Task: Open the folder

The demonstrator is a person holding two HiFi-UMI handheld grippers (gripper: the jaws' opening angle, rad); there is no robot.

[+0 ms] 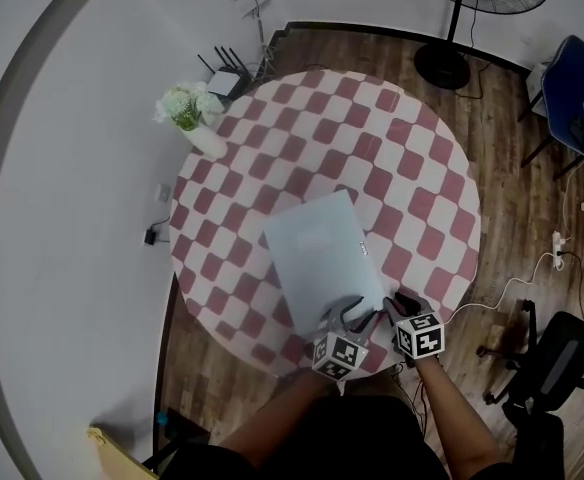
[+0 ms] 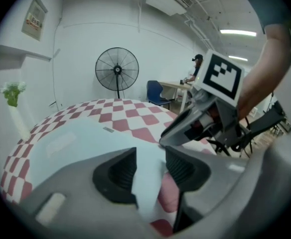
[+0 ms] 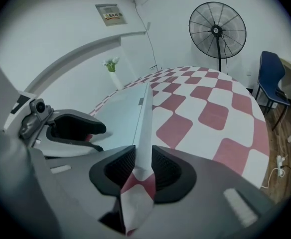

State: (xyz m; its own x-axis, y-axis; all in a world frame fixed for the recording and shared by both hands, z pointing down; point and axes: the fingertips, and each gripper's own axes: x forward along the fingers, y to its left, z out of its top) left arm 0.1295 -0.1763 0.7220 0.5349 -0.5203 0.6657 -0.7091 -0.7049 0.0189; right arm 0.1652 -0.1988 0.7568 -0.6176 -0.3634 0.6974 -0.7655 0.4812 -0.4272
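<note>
Head camera sits high over the person and faces steeply down on the round checked surface point(image 1: 392, 148), with the whole top in frame. Camera on the left hand-held gripper point(image 1: 348, 313) sits low at the surface's near edge, very close, facing across it toward the fan point(image 2: 117, 69). Camera on the right hand-held gripper point(image 1: 396, 301) does likewise, just beside it. All three views share the surface, fan and flowers point(image 3: 111, 63). Each gripper view also catches the other gripper.

Left forearm point(image 1: 277, 418) and right forearm point(image 1: 459, 420) come in side by side from the bottom of the head view. Left gripper point(image 1: 352, 314) is pitched down and forward, jaws apart, not clamping. Right gripper point(image 1: 400, 303) sits just beside it, same pitch, jaws also apart.
</note>
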